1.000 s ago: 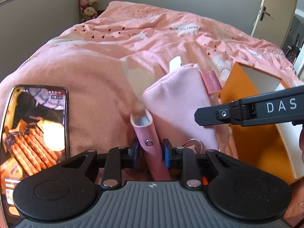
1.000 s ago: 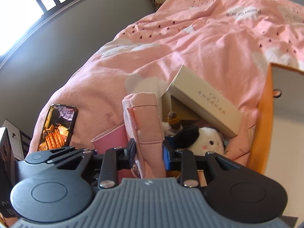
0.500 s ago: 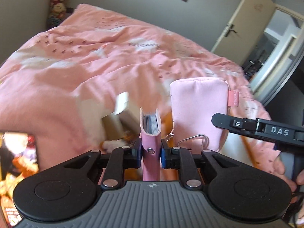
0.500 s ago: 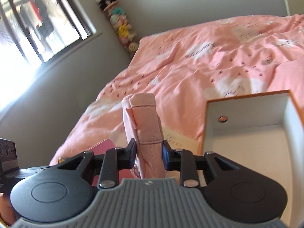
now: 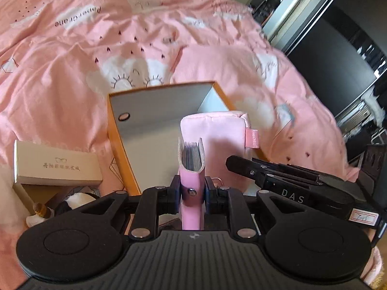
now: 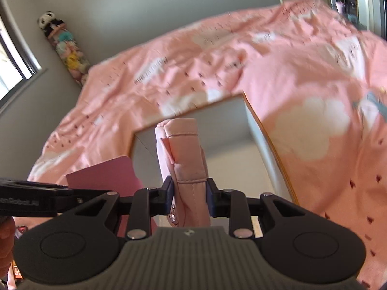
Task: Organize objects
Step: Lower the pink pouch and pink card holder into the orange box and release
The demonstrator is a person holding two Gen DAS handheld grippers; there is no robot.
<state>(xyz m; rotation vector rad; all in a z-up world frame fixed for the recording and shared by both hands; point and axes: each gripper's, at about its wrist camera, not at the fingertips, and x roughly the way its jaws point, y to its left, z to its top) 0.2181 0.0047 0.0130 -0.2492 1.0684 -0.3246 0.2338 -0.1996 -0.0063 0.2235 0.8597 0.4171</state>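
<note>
On the far left of the left wrist view a beige glasses box (image 5: 56, 166) lies on the pink bed (image 5: 60, 55), with a small plush toy (image 5: 65, 204) just below it, partly hidden. Next comes the open orange box (image 5: 113, 130), white inside and apparently bare where its floor shows, resting on the duvet. In front of it the left claw (image 5: 192, 192) is pinched tight on a slim pink card holder (image 5: 191, 169), held upright with its grey leaves fanned at the top. Just to its right the pink fabric pouch (image 5: 217, 133) is carried over the box's near half; the right wrist view shows the right claw (image 6: 191, 199) clamped on its lower end, the jaws only partly closed because the padding fills them.

The step in hand looks like the carry: both items are brought together over the orange box (image 6: 273, 142) for stowing. Next, each wants lowering inside the walls and laying flat before the jaws let go, side by side. How high they hang above the floor is hard to judge through this lens, so the descent should be gentle
</note>
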